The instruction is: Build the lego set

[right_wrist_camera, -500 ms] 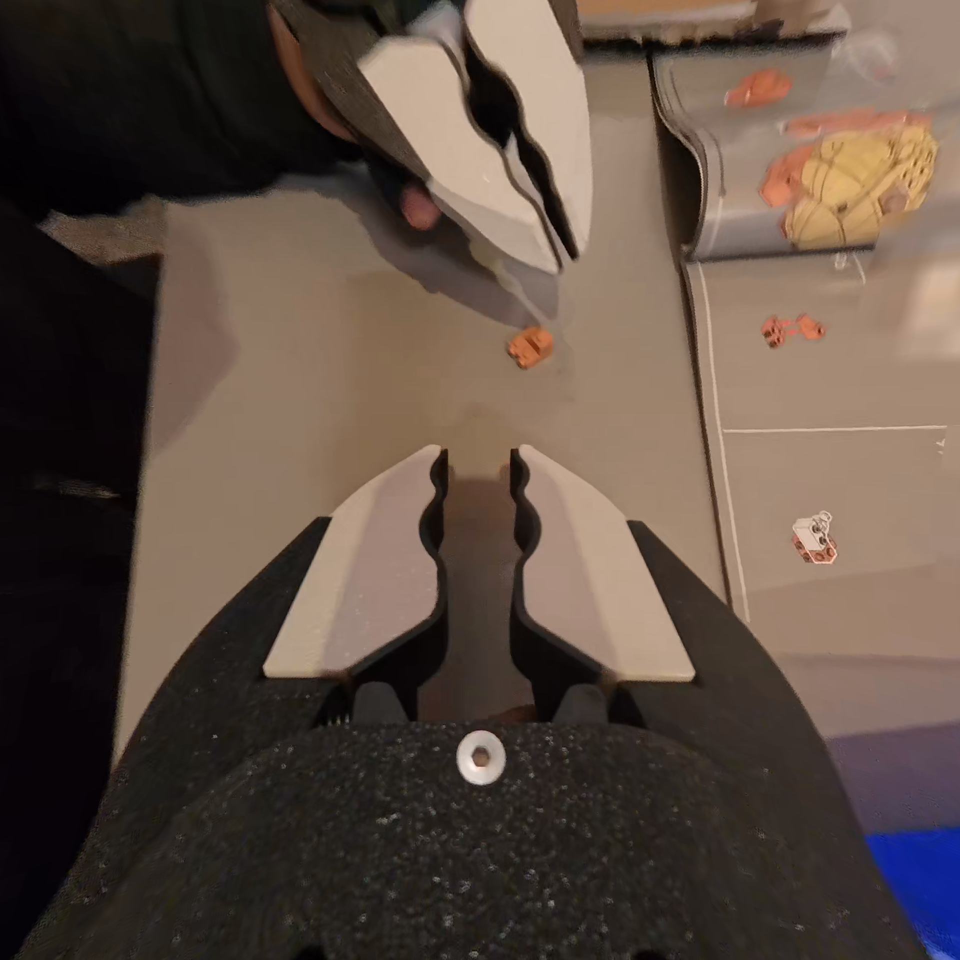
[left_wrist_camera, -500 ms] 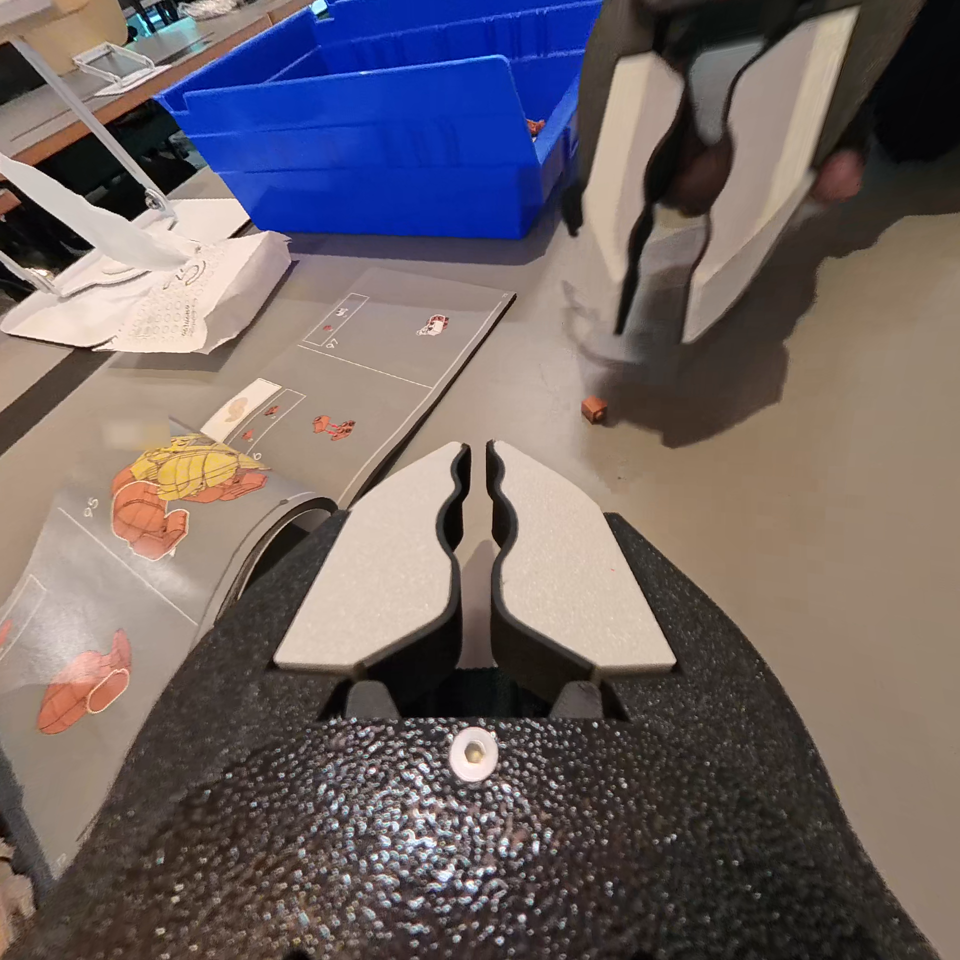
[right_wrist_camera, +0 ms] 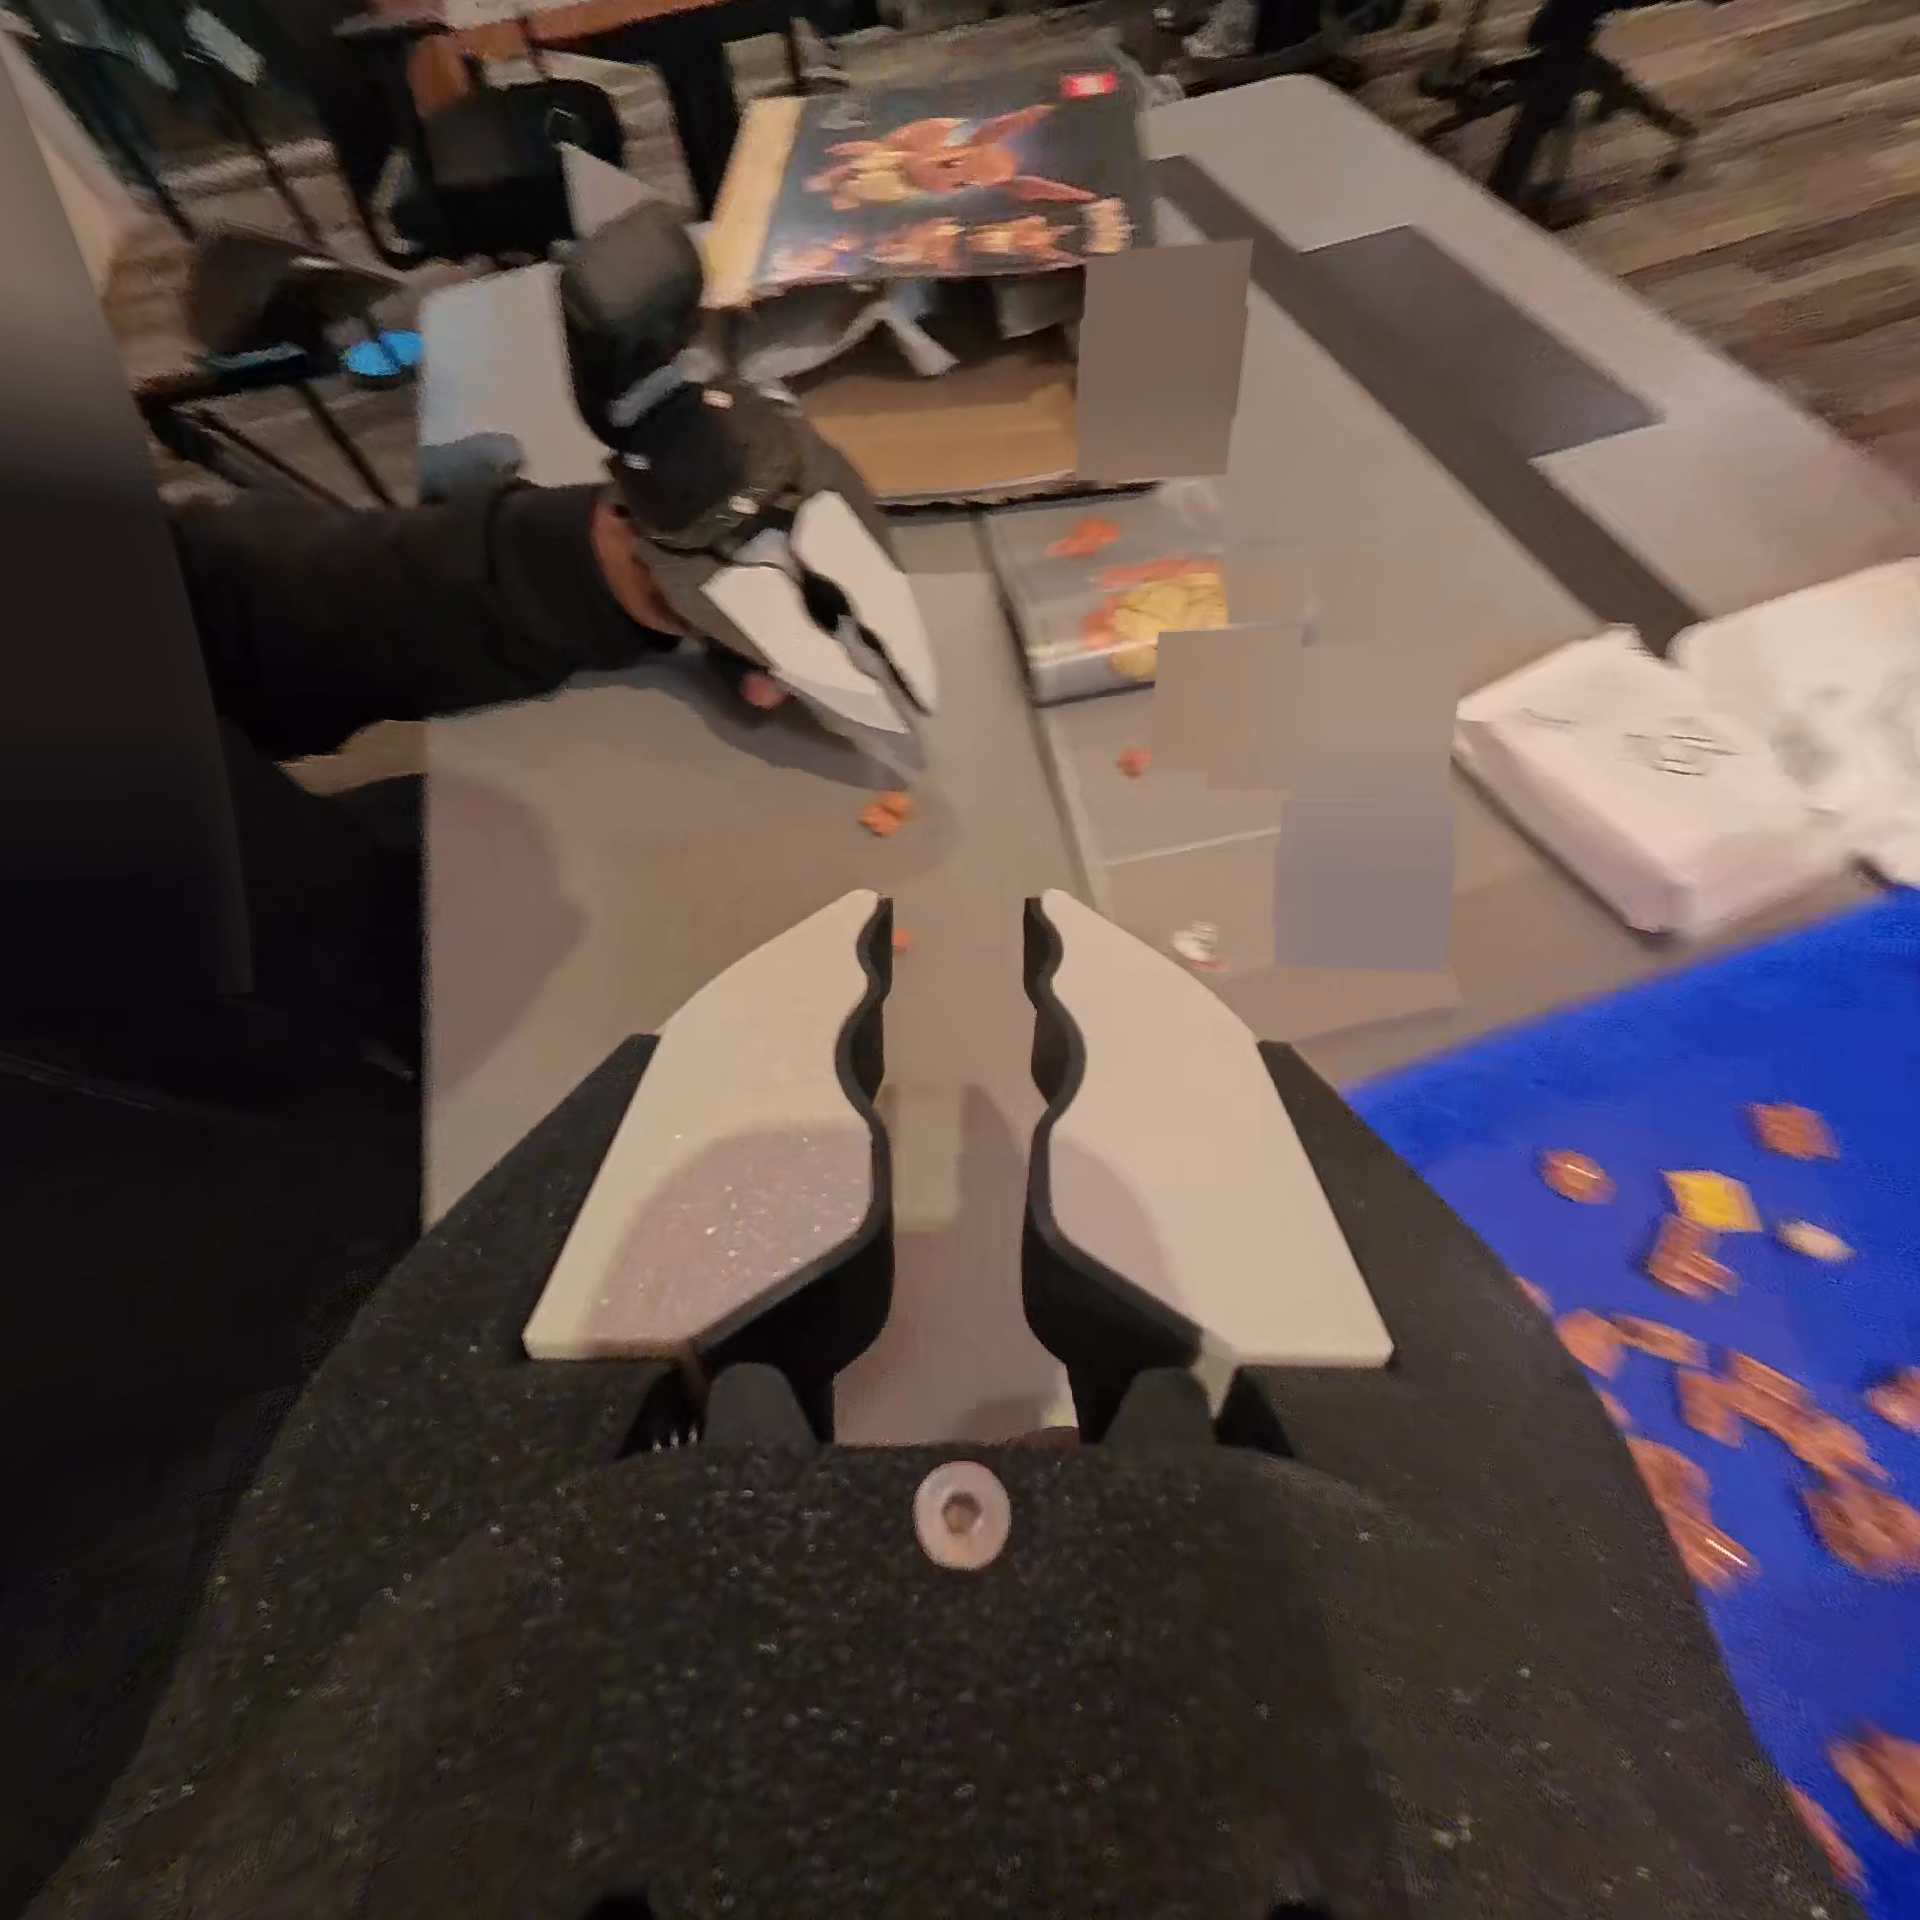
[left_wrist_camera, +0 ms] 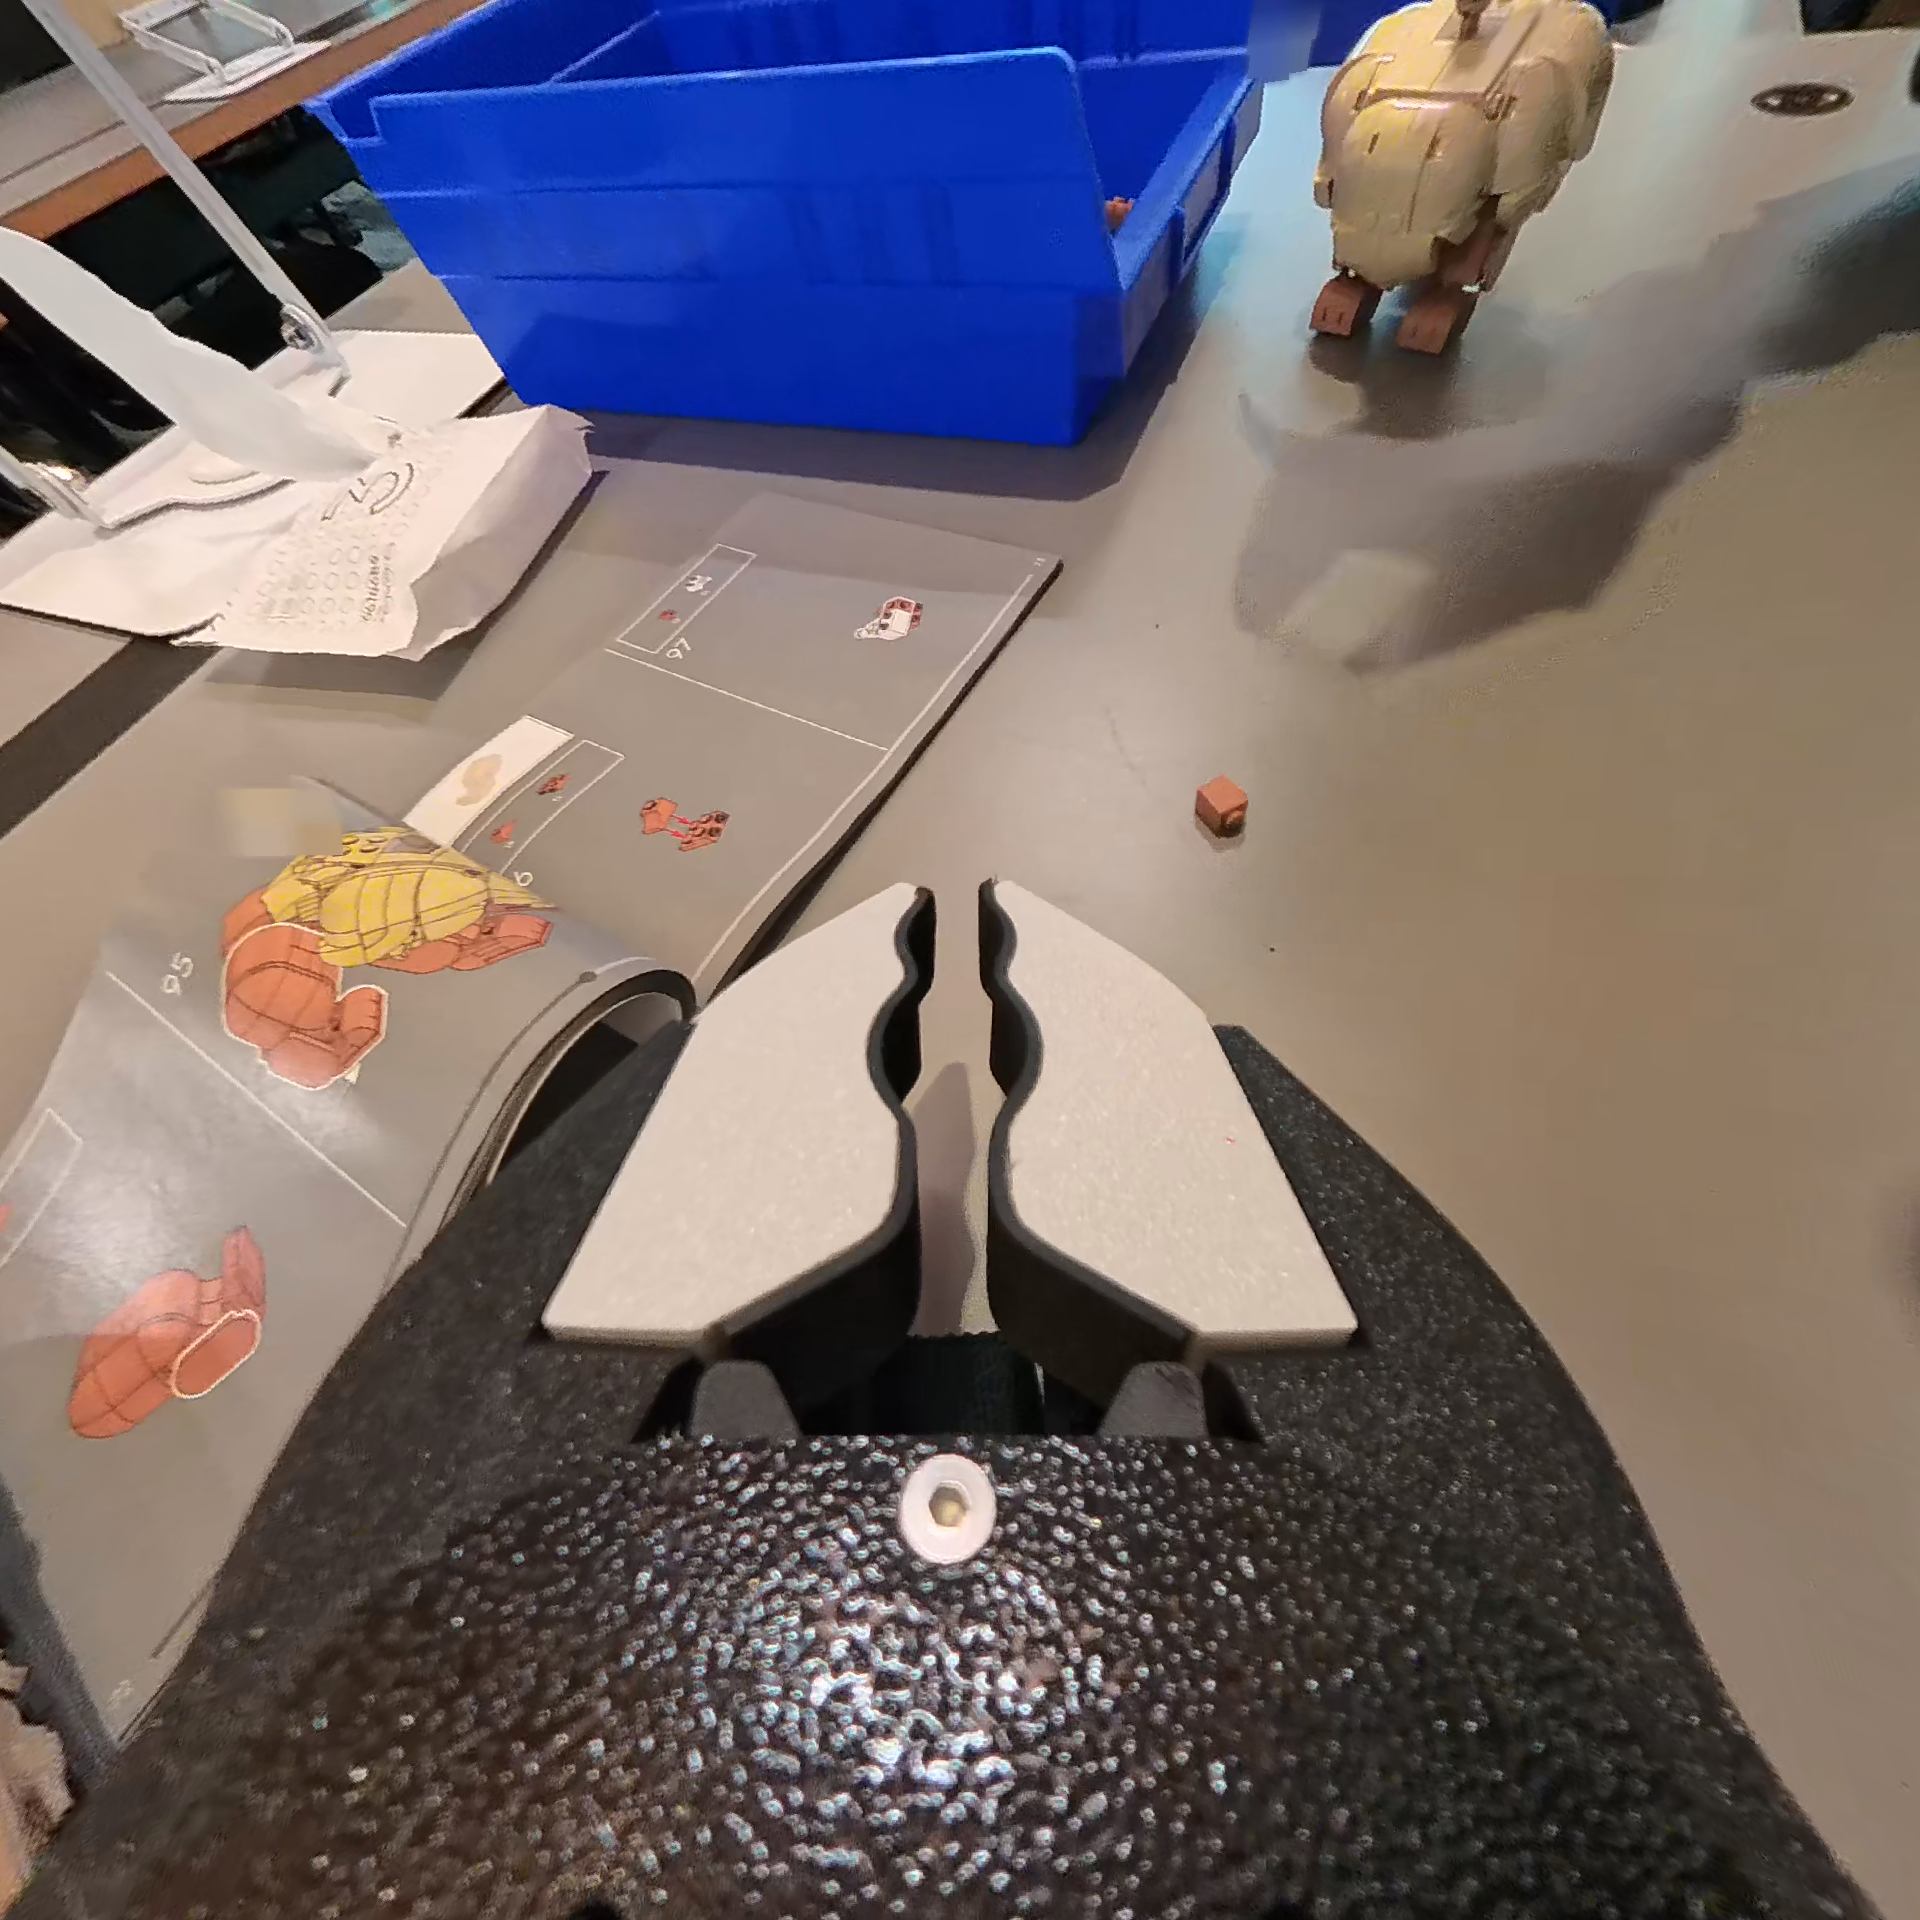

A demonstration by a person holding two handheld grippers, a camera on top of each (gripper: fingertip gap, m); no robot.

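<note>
Grey table lies bare around both empty grippers: left narrow, right wider.

Right gripper parted and bare above grey table, blue bin right, left gripper over orange brick

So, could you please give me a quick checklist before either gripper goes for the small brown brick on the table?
1. Left gripper jaws empty: ok, narrow gap, nothing between.
2. Right gripper jaws empty: ok, open wider.
3. Small brown brick free on the table: ok.
4. Brick clear of the open booklet: ok.
5. Brick model standing away from the brick: ok.
6. Right wrist view sharp: not ok, blurred.
</note>
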